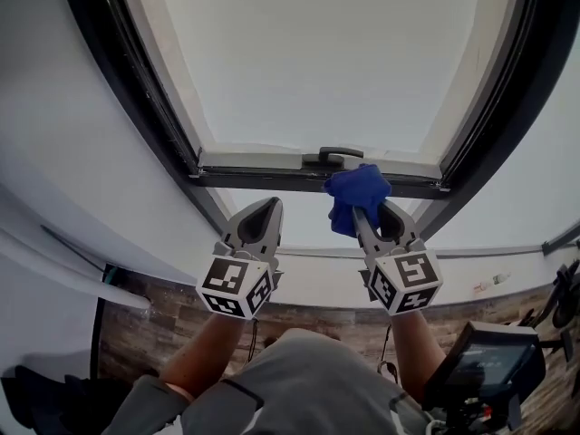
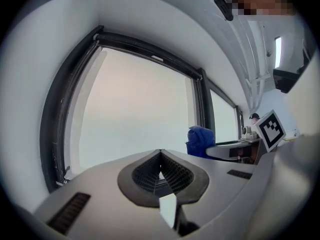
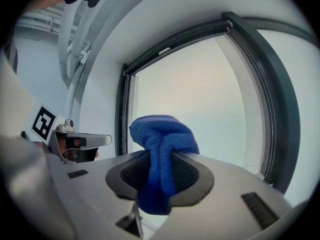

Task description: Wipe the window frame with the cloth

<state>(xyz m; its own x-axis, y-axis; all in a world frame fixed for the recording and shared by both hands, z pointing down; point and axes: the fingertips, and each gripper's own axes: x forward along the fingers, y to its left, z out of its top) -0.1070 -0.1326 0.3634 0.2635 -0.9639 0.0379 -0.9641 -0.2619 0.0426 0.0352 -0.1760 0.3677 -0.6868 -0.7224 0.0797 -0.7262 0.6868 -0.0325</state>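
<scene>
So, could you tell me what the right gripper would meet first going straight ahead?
Likely the window pane, just beyond the blue cloth clamped in the right gripper; the head view suggests the frame's bottom rail instead, so depth is unclear.

**Plain indoor workroom, office or lab type; we cannot tell which.**
We list: one large pale pane set in a dark window frame [image 1: 308, 178] with a dark handle [image 1: 340, 155]; bare white walls [image 1: 54, 107]; a wood-pattern floor [image 1: 172, 320] with a thin cable [image 1: 253, 341] trailing over it; white pipes [image 3: 74, 64] running exposed up the wall and overhead; a second window [image 2: 222, 119] further along the same wall; and a dark device with a screen [image 1: 494, 361] standing low at the right.
</scene>
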